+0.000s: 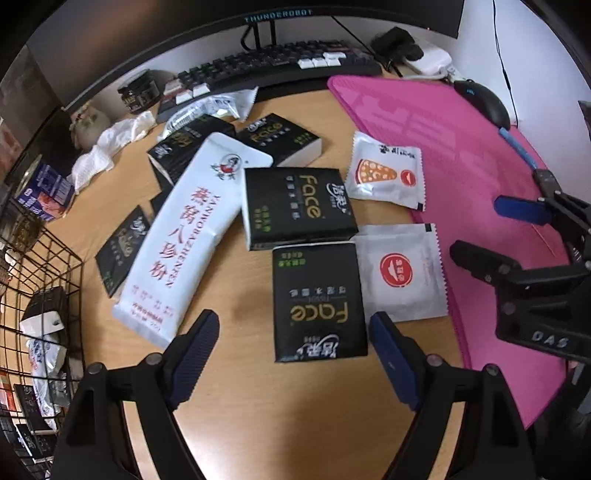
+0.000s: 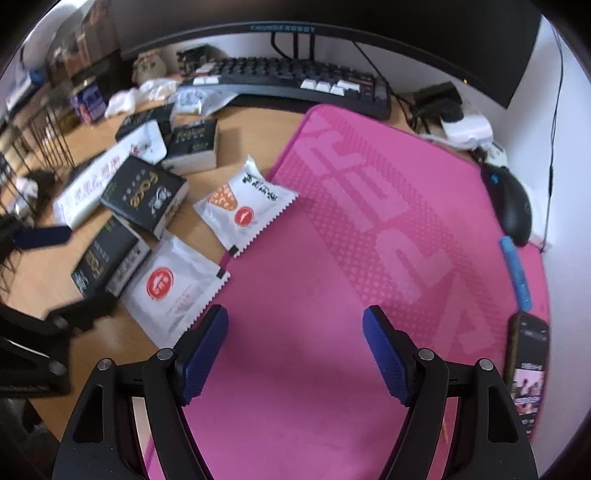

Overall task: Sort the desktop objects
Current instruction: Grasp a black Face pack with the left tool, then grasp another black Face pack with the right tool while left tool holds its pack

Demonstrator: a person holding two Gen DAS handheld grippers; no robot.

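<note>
Between claw fingers (image 1: 199, 354), pack (image 1: 319, 301) lengthwise

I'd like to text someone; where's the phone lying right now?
In the right wrist view, the phone lies at the pink mat's far right edge, just below a blue pen and the black mouse.

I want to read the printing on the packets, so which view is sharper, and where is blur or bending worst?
Left wrist view: sharper, the gold "Face" on the nearest black tissue pack reads clearly; fisheye bends the wire basket at the left rim. Right wrist view: softer, motion-smeared at the left edge where the left gripper streaks; the monitor edge bows, and the pink desk mat stays fairly crisp.
</note>
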